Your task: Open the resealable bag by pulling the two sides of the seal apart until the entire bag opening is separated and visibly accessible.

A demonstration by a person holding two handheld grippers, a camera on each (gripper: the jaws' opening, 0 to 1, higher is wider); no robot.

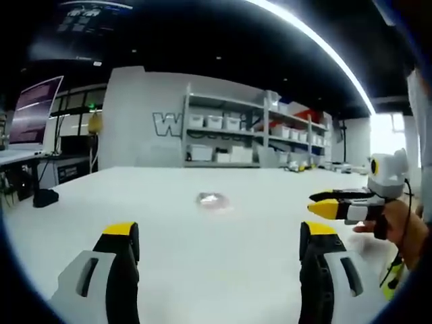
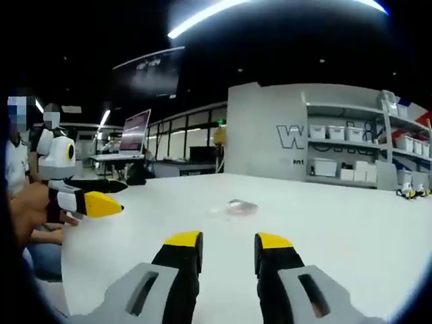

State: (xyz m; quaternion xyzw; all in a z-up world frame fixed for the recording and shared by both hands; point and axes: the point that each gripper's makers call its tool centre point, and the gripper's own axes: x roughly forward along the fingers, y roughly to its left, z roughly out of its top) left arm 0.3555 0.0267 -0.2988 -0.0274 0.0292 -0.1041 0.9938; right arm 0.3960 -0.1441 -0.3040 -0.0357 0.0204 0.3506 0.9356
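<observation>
Bag lies flat out on the white table, well in from every edge, untouched. Left gripper hovers wide open, holding nothing. Right gripper hangs above the near edge, jaws narrowly parted, empty too.

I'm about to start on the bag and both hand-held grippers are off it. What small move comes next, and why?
Probably bring both forward and down toward the resealable bag, which lies flat on the white table, untouched. The left hand-held gripper and right hand-held gripper are open and short of it, holding nothing.
</observation>
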